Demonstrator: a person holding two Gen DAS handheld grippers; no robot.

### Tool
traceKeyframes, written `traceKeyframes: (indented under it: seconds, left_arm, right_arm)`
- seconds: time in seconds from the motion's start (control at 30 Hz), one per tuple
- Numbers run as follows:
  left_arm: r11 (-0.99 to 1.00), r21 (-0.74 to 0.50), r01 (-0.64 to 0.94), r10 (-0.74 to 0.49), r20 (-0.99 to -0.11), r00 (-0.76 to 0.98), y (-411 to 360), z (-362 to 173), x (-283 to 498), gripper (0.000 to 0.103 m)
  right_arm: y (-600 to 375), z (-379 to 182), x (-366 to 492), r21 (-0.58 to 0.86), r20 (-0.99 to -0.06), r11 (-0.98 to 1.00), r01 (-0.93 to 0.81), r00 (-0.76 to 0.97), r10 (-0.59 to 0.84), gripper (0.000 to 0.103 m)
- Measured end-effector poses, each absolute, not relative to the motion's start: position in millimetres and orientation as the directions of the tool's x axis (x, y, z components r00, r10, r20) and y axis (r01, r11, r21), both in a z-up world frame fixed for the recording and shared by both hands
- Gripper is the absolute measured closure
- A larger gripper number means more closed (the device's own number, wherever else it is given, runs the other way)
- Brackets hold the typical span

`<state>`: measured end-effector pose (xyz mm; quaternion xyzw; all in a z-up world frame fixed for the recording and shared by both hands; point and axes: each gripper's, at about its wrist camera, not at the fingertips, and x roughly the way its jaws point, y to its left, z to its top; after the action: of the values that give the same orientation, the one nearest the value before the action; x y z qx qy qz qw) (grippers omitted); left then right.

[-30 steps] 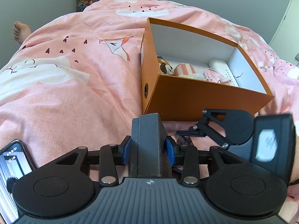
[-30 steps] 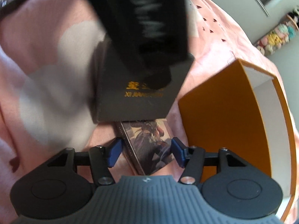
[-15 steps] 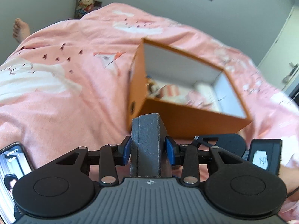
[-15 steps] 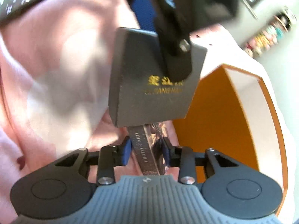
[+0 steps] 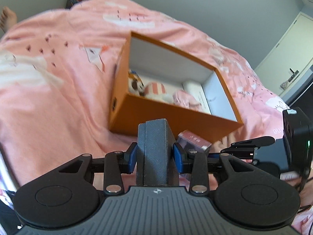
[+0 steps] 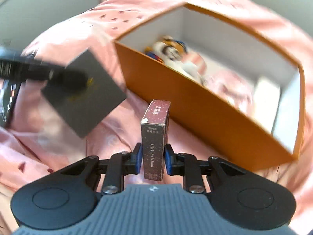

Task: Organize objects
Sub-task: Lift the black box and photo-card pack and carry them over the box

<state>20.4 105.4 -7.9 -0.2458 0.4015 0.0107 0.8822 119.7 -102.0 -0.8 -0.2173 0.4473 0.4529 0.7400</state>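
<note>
My left gripper (image 5: 155, 154) is shut on a dark grey flat box (image 5: 155, 146), held on edge above the pink bedspread, in front of the open orange box (image 5: 176, 117). The grey box also shows in the right wrist view (image 6: 82, 98), at left. My right gripper (image 6: 152, 157) is shut on a dark red photo-card box (image 6: 155, 137), lifted and upright just before the orange box's near wall (image 6: 195, 107). The card box also shows in the left wrist view (image 5: 193, 142). Inside the orange box lie a plush toy (image 5: 135, 84), a striped item (image 5: 156, 89) and a white item (image 5: 193, 87).
The pink bedspread (image 5: 58, 98) covers the whole bed. A phone (image 6: 7, 101) lies at the far left of the right wrist view. A bare foot (image 5: 7, 17) shows at the bed's far left. A door (image 5: 289, 58) stands at the right.
My right gripper closed on the photo-card box and lifted it, turning toward the orange box. My left gripper rose with the grey box; the orange box now sits lower in view.
</note>
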Motion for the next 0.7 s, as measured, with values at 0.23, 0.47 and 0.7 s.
traceKeyframes:
  seconds: [0.23, 0.47, 0.7]
  left_arm:
    - [0.863, -0.438, -0.251, -0.208, -0.762, 0.613, 96, -40, 38, 0.06]
    - [0.863, -0.42, -0.281, -0.201, -0.795, 0.572, 91, -60, 45, 0.06]
    - [0.848, -0.447, -0.286, -0.214, -0.781, 0.587, 91, -52, 41, 0.06]
  right_arm:
    - [-113, -14, 151, 0.237, -0.857, 0.624, -0.745, 0.141, 0.495, 0.078]
    - [-119, -40, 157, 0.297, -0.812, 0.687, -0.663, 0.203, 0.547, 0.078]
    - [-126, -29, 144, 0.296, -0.766, 0.694, -0.657, 0.271, 0.583, 0.079]
